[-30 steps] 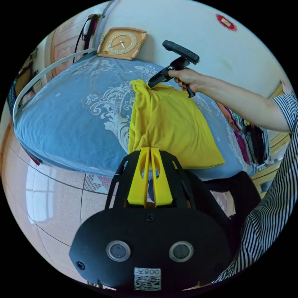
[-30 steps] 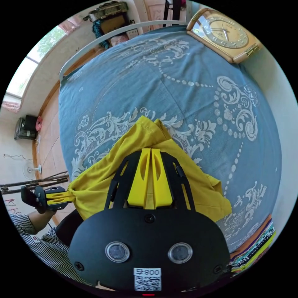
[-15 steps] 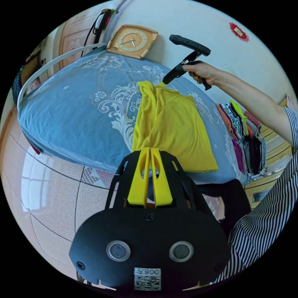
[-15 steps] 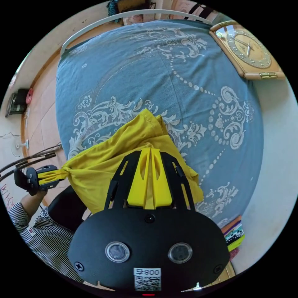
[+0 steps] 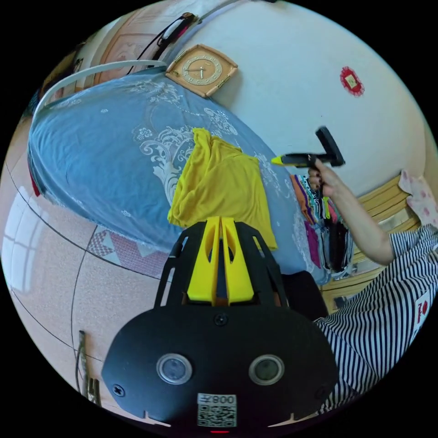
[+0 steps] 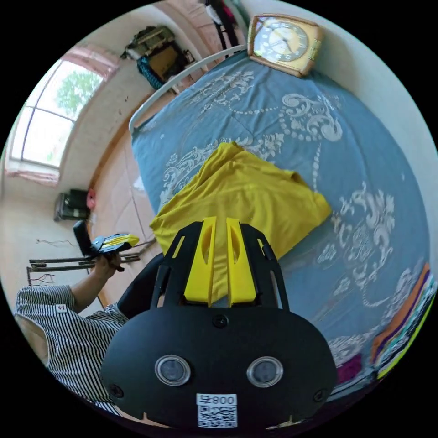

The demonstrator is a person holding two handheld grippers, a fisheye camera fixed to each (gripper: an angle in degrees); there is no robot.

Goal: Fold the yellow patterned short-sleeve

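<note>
- While one yellow shirt [image 5: 222,185] lies folded over on the blue bedspread [image 5: 96,137], near the bed's edge, neither of the two grippers touches it.
- The left gripper [image 5: 221,222] hangs just off the bed's edge, above the tiled floor [image 5: 54,273]; its two yellow jaws stand almost together, a thin slit between them, with nothing in them.
- The right gripper [image 6: 221,222] hovers over the shirt's near end; its two jaws stand a little apart and hold nothing. In the left gripper view it is seen in a hand [image 5: 321,180], lifted clear of the cloth beside the white wall.
- One clock [image 6: 284,43] leans against that wall at the far end of the bed.
- One stack of folded clothes [image 5: 326,219] in many colours sits on the bed beside the shirt.
- One person in a striped top [image 5: 388,292] holds both tools.
</note>
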